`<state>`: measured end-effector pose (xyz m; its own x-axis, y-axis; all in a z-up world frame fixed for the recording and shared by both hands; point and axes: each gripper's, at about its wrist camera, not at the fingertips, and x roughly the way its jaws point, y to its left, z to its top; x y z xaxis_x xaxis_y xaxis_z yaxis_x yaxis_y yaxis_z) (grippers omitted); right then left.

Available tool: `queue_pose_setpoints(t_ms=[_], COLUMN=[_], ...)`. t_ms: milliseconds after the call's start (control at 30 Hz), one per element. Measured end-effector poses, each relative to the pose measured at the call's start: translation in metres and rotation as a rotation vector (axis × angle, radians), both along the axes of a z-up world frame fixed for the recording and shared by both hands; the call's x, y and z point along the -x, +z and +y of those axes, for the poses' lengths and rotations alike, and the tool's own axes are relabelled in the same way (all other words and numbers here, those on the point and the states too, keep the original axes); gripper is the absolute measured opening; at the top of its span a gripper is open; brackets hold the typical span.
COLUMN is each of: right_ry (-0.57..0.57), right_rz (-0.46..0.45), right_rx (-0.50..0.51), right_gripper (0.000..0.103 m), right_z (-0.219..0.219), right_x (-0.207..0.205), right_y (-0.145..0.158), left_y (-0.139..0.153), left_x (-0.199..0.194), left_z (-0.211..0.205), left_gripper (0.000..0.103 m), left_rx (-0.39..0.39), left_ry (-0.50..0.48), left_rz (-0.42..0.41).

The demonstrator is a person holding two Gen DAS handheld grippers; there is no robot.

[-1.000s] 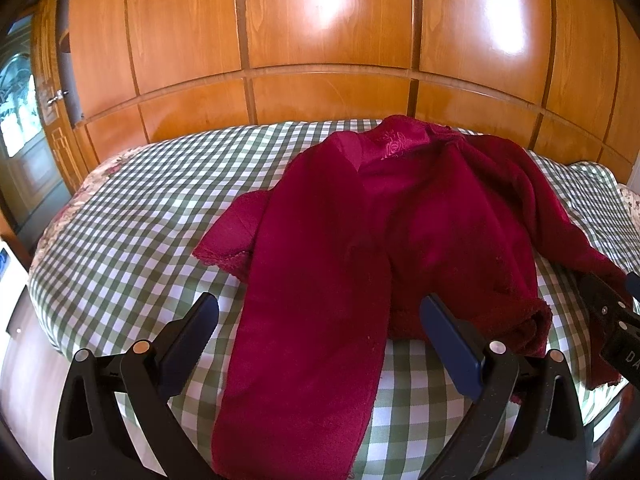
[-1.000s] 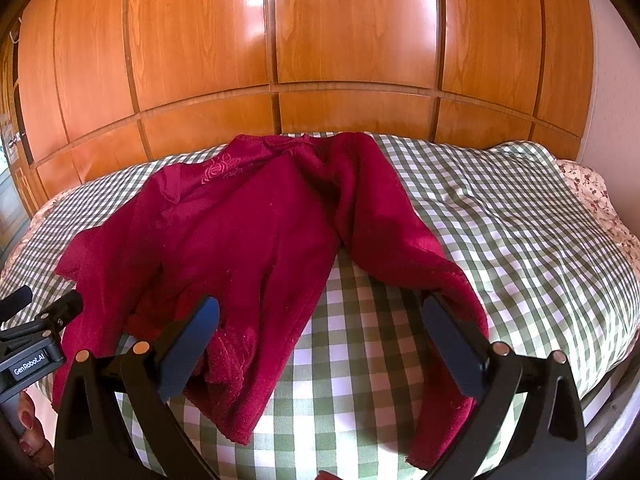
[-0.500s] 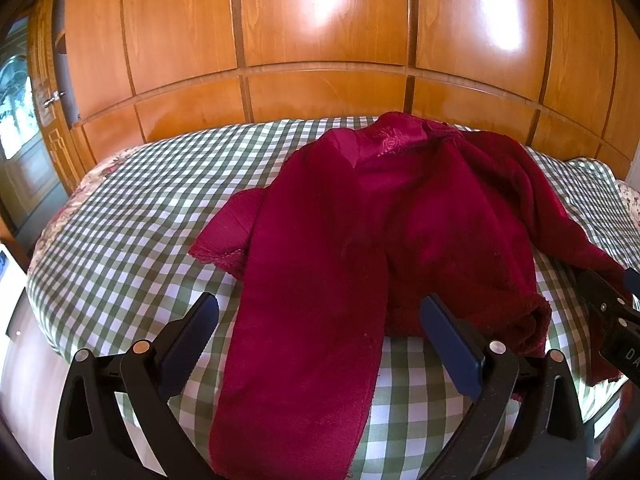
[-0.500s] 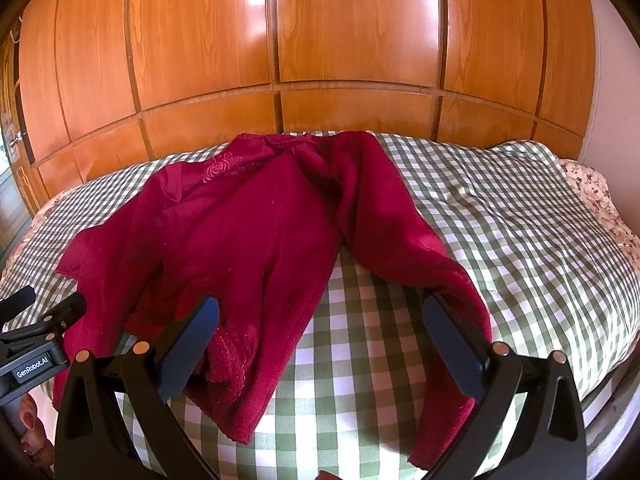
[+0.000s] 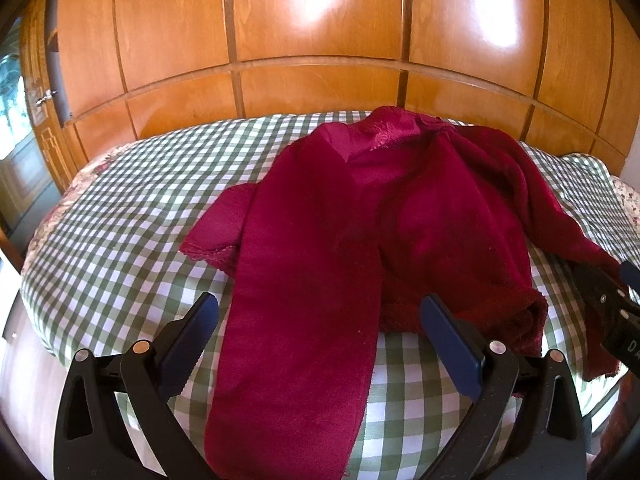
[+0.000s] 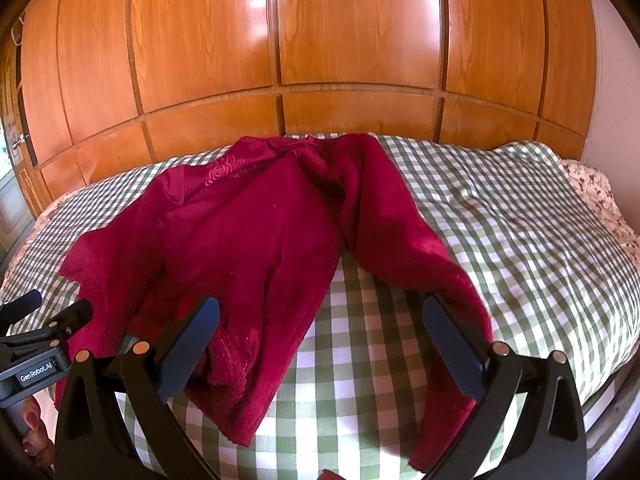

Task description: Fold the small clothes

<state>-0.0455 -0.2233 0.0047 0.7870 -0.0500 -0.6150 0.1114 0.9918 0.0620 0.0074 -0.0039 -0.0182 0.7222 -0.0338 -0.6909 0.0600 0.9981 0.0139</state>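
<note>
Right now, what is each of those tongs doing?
Left tongs: open, holding nothing, above the red garment.
Right tongs: open, holding nothing.

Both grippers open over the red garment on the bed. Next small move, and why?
Probably lower the left gripper and close on the long red panel running between its fingers. The red garment lies crumpled and unfolded on the checked bedcover, with nothing held. The right gripper is open too, its right finger over the other trailing strip.
</note>
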Motion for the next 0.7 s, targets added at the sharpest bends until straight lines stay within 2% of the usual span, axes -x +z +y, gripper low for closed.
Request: queue_pose_setpoints(t_ms=[133, 200, 333, 500, 633, 667, 700], right_ry=[0.018, 0.019, -0.057, -0.117, -0.093, -0.087, -0.077], right_rz=[-0.033, -0.031, -0.01, 0.05, 0.089, 0.122, 0.149], right_rx=[0.028, -0.011, -0.081, -0.055, -0.112, -0.113, -0.104], right_gripper=[0.101, 0.101, 0.101, 0.101, 0.101, 0.098, 0.089], right_z=[-0.011, -0.028, -0.072, -0.111, -0.124, -0.124, -0.122], right_x=[-0.002, -0.004, -0.001, 0.007, 0.017, 0.017, 0.017], right_y=[0.005, 0.006, 0.001, -0.007, -0.02, -0.026, -0.033], left_y=[-0.001, -0.003, -0.006, -0.009, -0.012, -0.013, -0.015], left_x=[-0.003, -0.006, -0.012, -0.017, -0.022, -0.023, -0.024], left_z=[0.002, 0.004, 0.01, 0.02, 0.027, 0.028, 0.029], left_gripper=[0.1, 0.1, 0.1, 0.1, 0.1, 0.1, 0.1], left_rx=[-0.003, -0.006, -0.012, -0.009, 0.02, 0.025, 0.032], left_ry=[-0.019, -0.027, -0.033, -0.024, -0.016, -0.015, -0.016], left_rz=[0.009, 0.017, 0.017, 0.014, 0.027, 0.031, 0.039])
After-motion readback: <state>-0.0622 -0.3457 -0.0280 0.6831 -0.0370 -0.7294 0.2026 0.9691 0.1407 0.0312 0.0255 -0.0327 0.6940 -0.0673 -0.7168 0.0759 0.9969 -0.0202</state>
